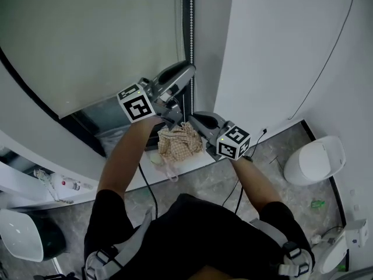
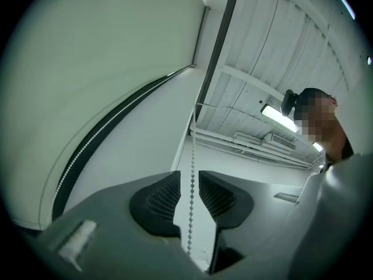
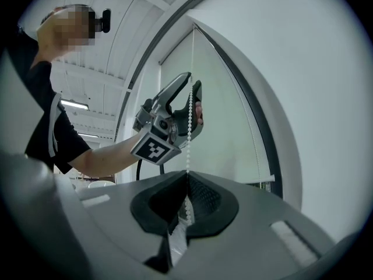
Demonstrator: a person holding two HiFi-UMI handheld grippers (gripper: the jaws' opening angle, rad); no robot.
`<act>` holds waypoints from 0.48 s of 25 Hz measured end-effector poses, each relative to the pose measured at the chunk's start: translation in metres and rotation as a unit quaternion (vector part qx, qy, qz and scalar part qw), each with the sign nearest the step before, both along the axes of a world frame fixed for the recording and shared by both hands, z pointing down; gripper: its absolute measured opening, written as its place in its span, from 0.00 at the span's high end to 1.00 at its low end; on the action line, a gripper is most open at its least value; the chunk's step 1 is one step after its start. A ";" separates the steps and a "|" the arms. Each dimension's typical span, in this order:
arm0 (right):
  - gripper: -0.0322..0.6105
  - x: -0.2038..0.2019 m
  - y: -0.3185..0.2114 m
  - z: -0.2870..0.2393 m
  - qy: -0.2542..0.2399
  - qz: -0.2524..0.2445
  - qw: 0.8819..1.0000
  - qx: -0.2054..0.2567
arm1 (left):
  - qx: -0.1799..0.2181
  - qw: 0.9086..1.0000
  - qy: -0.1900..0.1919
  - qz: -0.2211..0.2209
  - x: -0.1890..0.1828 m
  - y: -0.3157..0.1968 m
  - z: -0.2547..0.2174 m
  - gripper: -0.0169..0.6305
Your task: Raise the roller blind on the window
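Note:
The pale roller blind point(image 1: 87, 39) hangs over most of the window; it also shows as the roller blind point(image 2: 87, 69) and the roller blind point(image 3: 227, 127). A white bead chain point(image 1: 184, 102) runs down beside it. My left gripper point(image 1: 186, 73) is the upper one, tilted upward. In the left gripper view its jaws stand apart, and the bead chain point(image 2: 192, 174) passes through the gap of the left gripper point(image 2: 189, 194) without touching either pad. Below it my right gripper point(image 1: 195, 119) points level. In the right gripper view the right gripper point(image 3: 186, 194) is shut on the bead chain point(image 3: 189, 133), which rises to the left gripper point(image 3: 189, 92).
A crumpled checked cloth point(image 1: 179, 142) lies on the white window sill point(image 1: 192, 162) under the grippers. A dark window frame point(image 1: 187, 16) stands right of the blind. A white bin point(image 1: 315, 159) sits on the floor at right, a bottle point(image 1: 61, 182) at left.

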State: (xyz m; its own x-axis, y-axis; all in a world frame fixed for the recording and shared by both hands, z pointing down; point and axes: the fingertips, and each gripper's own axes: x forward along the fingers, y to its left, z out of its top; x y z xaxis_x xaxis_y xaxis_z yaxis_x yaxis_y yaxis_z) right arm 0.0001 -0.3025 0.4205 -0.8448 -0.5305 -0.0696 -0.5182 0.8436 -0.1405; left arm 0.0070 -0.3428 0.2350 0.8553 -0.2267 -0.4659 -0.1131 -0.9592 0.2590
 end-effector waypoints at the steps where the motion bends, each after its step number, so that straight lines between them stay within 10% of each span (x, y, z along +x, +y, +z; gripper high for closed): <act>1: 0.94 0.000 0.000 0.000 0.001 -0.001 1.000 0.001 | 0.004 1.000 -0.001 0.006 0.002 0.002 -0.002 0.82; 12: 0.94 -0.004 0.003 0.001 -0.003 -0.004 1.000 0.008 | 0.054 0.998 -0.030 -0.034 0.002 0.010 -0.009 0.95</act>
